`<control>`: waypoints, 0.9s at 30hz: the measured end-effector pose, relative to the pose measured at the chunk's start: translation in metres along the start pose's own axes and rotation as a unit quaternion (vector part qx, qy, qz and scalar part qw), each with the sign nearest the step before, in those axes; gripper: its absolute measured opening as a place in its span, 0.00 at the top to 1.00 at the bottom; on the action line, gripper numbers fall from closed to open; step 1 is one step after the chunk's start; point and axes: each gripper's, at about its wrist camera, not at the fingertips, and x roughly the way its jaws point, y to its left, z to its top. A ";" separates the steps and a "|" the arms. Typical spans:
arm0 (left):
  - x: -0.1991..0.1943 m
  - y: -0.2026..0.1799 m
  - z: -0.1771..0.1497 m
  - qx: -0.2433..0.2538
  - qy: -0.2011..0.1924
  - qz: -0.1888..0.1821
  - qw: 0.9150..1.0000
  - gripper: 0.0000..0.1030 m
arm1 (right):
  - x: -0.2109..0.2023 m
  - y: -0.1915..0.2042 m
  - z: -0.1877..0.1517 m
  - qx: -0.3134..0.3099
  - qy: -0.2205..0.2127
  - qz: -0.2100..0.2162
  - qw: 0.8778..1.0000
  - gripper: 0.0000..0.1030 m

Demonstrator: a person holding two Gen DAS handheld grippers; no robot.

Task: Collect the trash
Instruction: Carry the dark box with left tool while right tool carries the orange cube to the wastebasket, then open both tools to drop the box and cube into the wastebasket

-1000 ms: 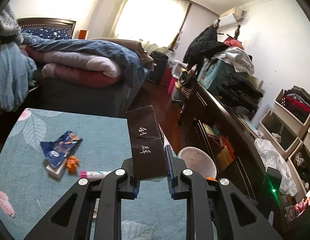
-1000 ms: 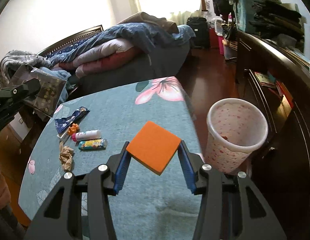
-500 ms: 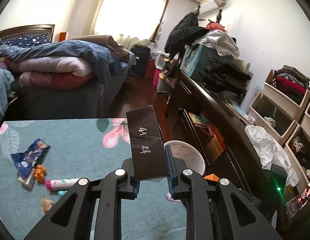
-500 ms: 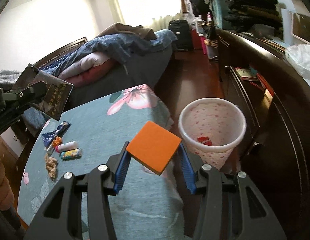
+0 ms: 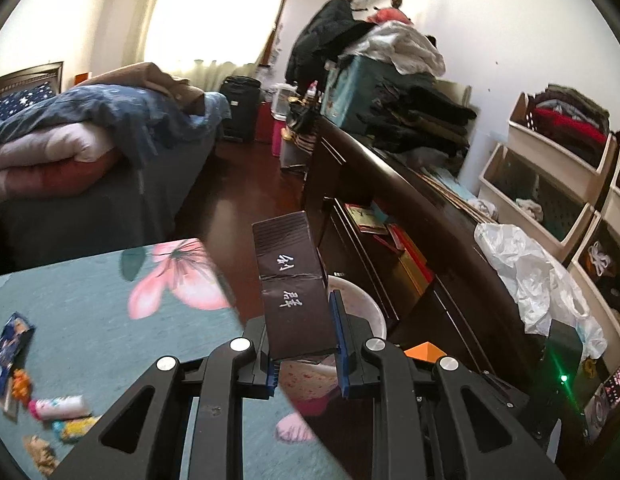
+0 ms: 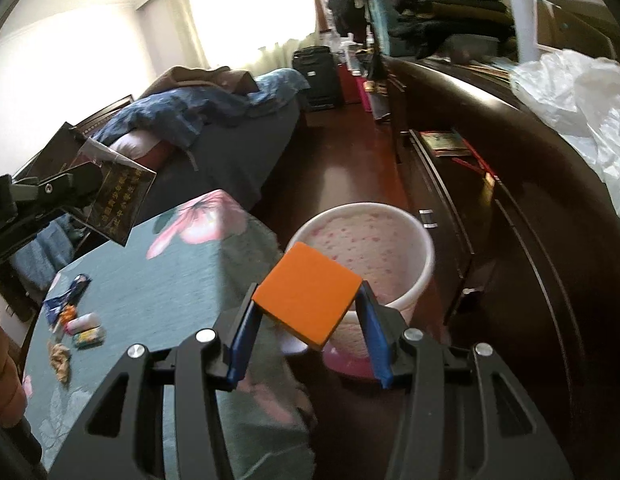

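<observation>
Right gripper (image 6: 306,312) pinches an orange pad (image 6: 308,294) over the bin (image 6: 406,240); left gripper (image 5: 304,340) clamps a dark box (image 5: 296,292); wrappers (image 6: 76,320) remain on the table (image 6: 182,280).

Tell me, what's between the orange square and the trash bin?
Nothing but air. In the right wrist view the orange square, clamped by the right gripper, hangs just in front of the white bin, overlapping its rim.
</observation>
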 end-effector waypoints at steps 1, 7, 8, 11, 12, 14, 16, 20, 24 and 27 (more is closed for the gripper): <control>0.007 -0.004 0.001 0.005 0.001 -0.001 1.000 0.79 | 0.004 -0.006 0.002 0.004 0.000 -0.004 1.000 0.53; 0.059 -0.020 0.011 0.017 0.024 -0.010 1.000 0.79 | 0.030 -0.029 0.010 0.012 0.001 -0.023 1.000 0.53; 0.067 -0.022 0.012 0.018 0.027 -0.011 0.999 0.79 | 0.034 -0.033 0.012 0.015 0.001 -0.024 1.000 0.53; 0.097 -0.027 0.017 0.025 0.039 -0.005 0.999 0.79 | 0.053 -0.043 0.018 0.020 0.002 -0.028 0.999 0.53; 0.106 -0.028 0.017 0.026 0.042 -0.001 0.999 0.79 | 0.059 -0.045 0.020 0.021 0.002 -0.029 0.999 0.53; 0.126 -0.032 0.020 0.032 0.052 0.001 0.998 0.79 | 0.077 -0.051 0.025 0.021 0.006 -0.033 0.999 0.53; 0.145 -0.035 0.022 0.036 0.061 0.002 0.998 0.79 | 0.098 -0.055 0.028 0.020 0.012 -0.032 0.999 0.53; 0.173 -0.037 0.027 0.038 0.071 0.004 0.997 0.69 | 0.135 -0.059 0.031 0.011 0.020 -0.041 0.999 0.50; 0.180 -0.027 0.032 0.017 0.058 0.008 0.998 0.23 | 0.158 -0.064 0.025 0.012 0.022 -0.058 0.998 0.30; 0.174 -0.022 0.033 0.011 0.046 0.008 0.999 0.19 | 0.160 -0.067 0.021 0.016 0.022 -0.061 0.998 0.28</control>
